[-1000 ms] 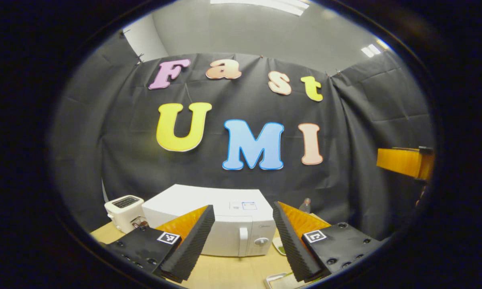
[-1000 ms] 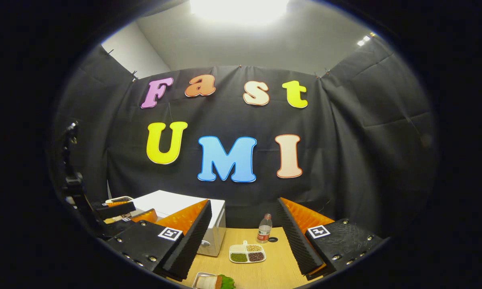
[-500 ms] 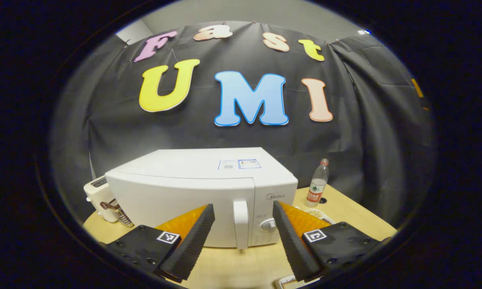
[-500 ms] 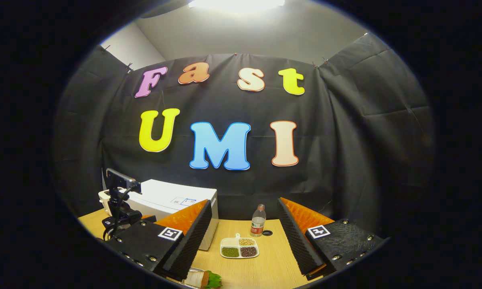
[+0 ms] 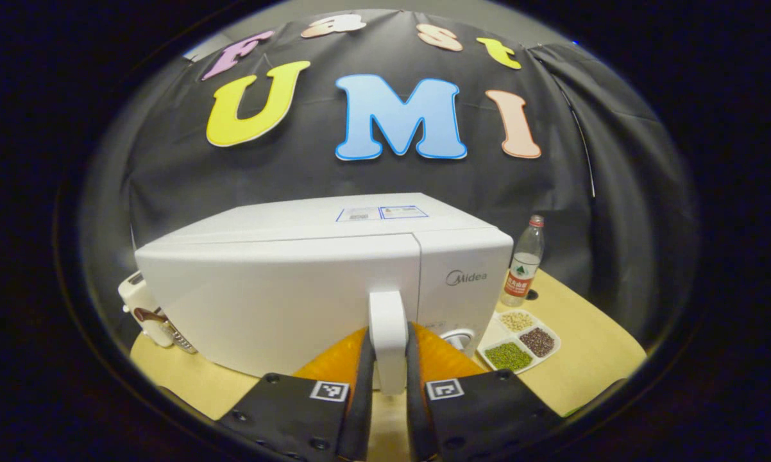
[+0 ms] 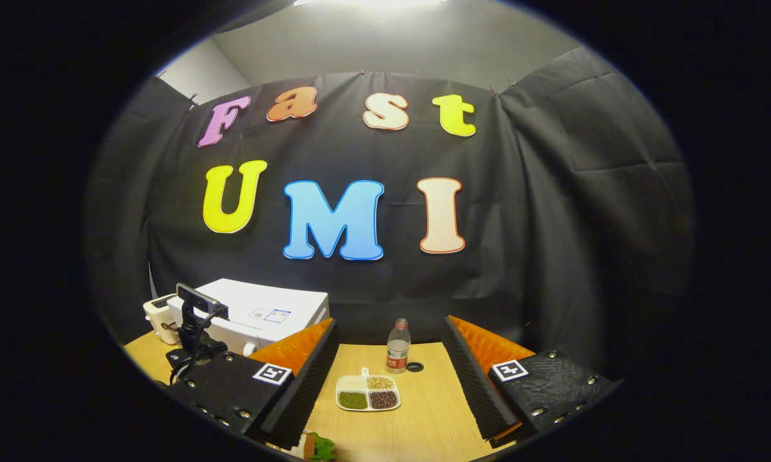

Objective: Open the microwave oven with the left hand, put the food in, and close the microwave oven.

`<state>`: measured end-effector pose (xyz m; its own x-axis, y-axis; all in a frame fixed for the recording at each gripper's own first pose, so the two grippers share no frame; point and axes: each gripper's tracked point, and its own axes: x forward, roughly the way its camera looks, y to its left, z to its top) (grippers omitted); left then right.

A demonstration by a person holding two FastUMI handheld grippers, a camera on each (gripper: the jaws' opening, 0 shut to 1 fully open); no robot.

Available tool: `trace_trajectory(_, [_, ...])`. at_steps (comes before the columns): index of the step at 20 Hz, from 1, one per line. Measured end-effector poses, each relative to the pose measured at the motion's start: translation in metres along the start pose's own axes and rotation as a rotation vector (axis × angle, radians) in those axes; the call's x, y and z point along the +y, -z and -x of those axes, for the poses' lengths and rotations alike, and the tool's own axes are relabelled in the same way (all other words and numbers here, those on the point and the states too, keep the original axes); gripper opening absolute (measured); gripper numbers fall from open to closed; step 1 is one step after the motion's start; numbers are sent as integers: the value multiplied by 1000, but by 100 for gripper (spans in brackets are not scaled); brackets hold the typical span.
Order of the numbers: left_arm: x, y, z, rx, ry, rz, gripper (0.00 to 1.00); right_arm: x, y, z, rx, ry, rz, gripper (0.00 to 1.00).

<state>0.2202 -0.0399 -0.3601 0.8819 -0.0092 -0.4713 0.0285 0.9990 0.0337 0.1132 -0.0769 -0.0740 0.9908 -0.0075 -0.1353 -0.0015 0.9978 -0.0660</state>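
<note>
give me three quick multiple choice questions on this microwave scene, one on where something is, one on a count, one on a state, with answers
1. Where does the bottle stand?
A. on top of the microwave
B. on the table to the right of the microwave, in the left gripper view
C. in the tray

2. How many compartments does the tray have?
A. two
B. three
C. five

3. What is the left gripper doing?
A. clamping the door handle
B. hanging open above the table
C. holding the bottle

Answers
1. B: it stands on the table beside the microwave.
2. B: green, pale and dark fillings sit in three sections.
3. A: both fingers press the handle; the door is still closed.
</note>
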Motion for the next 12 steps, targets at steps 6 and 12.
trace_trajectory(6, [-1, 2, 2, 49, 21, 33, 12, 17, -7, 7, -13, -40, 22, 98])
trace_trajectory(12, [10, 32, 80, 98, 36, 27, 12, 28, -15, 19, -35, -50, 12, 98])
